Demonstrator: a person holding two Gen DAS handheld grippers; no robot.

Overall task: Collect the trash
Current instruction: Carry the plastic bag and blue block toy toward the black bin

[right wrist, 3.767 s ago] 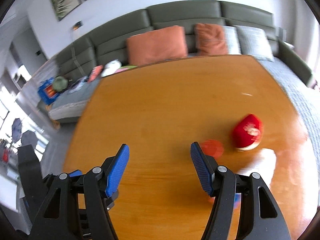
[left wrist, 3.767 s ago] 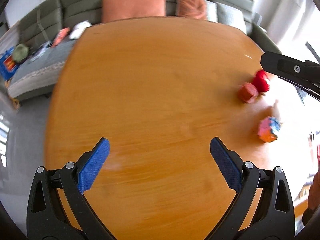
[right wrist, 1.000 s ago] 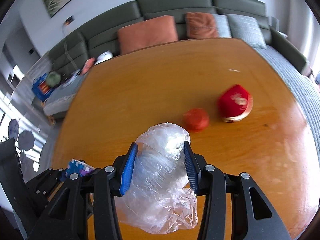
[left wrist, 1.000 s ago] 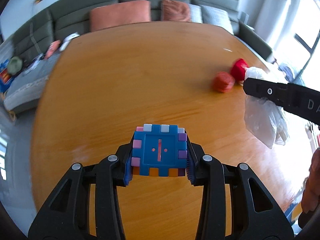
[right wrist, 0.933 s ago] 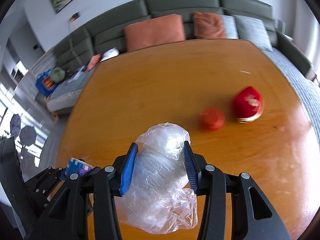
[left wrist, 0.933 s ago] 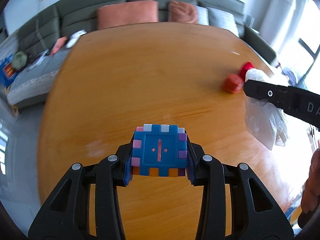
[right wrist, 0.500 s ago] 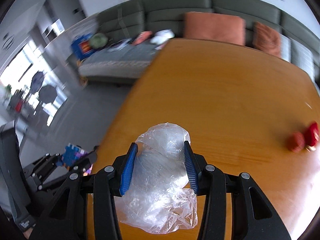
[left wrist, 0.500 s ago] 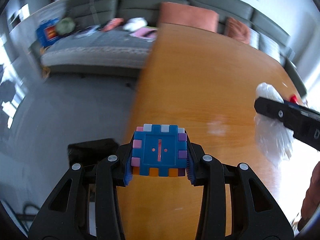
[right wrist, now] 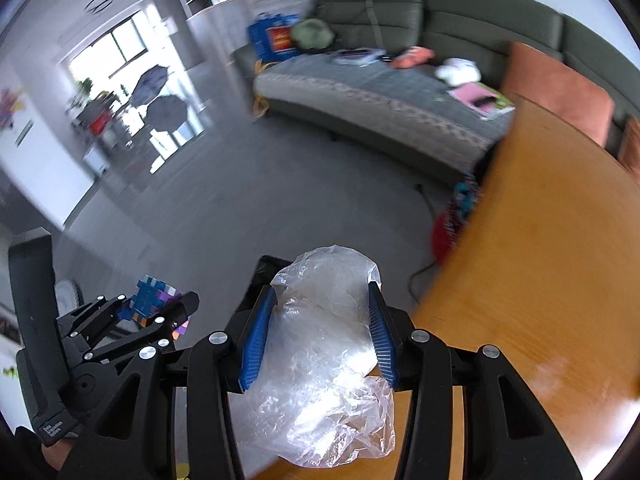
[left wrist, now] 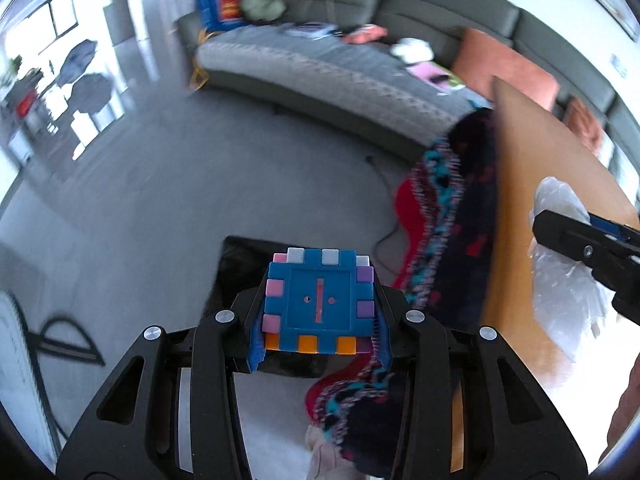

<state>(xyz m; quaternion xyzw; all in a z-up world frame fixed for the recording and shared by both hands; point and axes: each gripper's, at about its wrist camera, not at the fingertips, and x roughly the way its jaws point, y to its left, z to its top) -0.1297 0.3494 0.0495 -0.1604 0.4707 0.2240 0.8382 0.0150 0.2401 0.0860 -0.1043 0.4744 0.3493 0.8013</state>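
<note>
My left gripper (left wrist: 318, 334) is shut on a blue cube (left wrist: 319, 304) with pink, purple and orange edge tiles. It hangs above the grey floor, left of the wooden table (left wrist: 560, 184). A black bin (left wrist: 236, 264) on the floor shows just behind the cube. My right gripper (right wrist: 318, 332) is shut on a crumpled clear plastic bag (right wrist: 324, 352), near the table's left edge (right wrist: 540, 260). The bin's black rim (right wrist: 260, 276) shows behind the bag. The left gripper with the cube (right wrist: 152, 304) shows at the lower left of the right wrist view.
A dark patterned cloth with red and teal (left wrist: 452, 240) hangs at the table's left edge. A grey sofa (right wrist: 380, 92) with cushions and clutter stands at the back. A black cable (left wrist: 384, 236) lies on the floor.
Both grippers have swung left off the table and now face the floor and the black bin. Each keeps its hold. The red items on the table have left view.
</note>
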